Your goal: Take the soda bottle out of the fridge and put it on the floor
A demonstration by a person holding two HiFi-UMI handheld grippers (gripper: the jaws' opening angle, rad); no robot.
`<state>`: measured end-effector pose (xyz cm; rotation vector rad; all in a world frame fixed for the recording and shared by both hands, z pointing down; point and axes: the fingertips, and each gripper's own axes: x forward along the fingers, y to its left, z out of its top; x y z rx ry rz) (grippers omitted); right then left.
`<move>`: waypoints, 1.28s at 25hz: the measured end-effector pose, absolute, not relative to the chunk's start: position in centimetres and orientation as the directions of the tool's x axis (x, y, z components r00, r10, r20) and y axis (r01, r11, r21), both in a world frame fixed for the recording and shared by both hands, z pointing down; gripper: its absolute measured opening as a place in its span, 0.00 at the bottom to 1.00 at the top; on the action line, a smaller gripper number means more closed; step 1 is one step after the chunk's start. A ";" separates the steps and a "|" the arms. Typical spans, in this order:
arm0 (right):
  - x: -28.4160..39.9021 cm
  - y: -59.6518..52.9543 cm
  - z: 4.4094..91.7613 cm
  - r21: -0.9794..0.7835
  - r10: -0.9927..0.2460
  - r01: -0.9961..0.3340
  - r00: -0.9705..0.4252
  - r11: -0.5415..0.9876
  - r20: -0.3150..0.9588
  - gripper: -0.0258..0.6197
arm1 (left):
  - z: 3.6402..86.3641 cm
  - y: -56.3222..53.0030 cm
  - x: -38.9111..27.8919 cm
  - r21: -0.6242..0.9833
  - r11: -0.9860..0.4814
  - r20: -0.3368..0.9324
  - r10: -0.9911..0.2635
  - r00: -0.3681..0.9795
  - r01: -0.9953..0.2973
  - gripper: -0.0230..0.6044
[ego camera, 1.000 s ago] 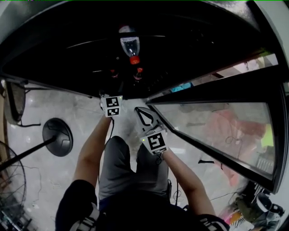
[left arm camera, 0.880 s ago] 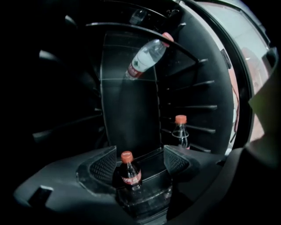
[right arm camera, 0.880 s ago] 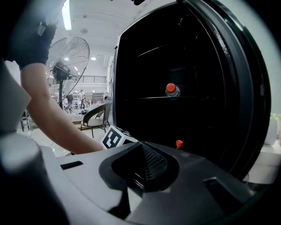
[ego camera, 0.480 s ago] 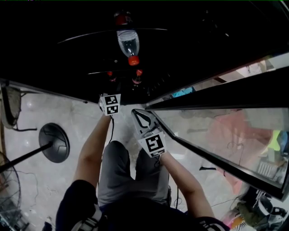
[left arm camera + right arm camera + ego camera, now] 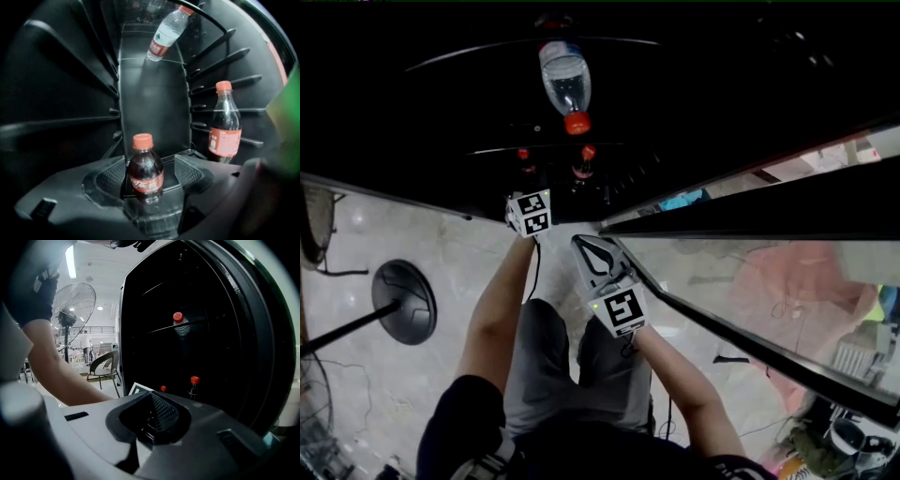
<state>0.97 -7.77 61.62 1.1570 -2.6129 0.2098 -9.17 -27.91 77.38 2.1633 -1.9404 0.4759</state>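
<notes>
A small cola bottle [image 5: 146,176] with a red cap stands on the dark fridge shelf, between the jaws of my left gripper [image 5: 150,171]. The jaws are open, with a gap showing on the bottle's right side. A taller cola bottle [image 5: 224,126] stands to the right, further back. A clear water bottle [image 5: 165,33] lies tilted on a higher shelf. In the head view, two red caps [image 5: 588,151] show just beyond the left gripper's marker cube [image 5: 531,214]. My right gripper [image 5: 592,248] hangs outside the fridge with its jaws shut and nothing in them.
The fridge's glass door [image 5: 741,272] stands open to the right, close beside the right gripper. A standing fan's round base [image 5: 405,300] rests on the pale floor at the left. In the right gripper view a fan [image 5: 75,301] and a chair [image 5: 104,364] stand behind.
The left gripper has edged a little deeper into the fridge towards the small bottle. The right gripper has hardly moved. The head view has tipped forward.
</notes>
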 end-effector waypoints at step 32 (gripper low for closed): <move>0.1 -8.6 65.0 -0.050 -0.699 -0.733 -0.664 0.678 0.265 0.07 | 83.3 -31.7 -9.4 -0.095 -0.158 0.296 -0.947 0.123 -0.983 0.58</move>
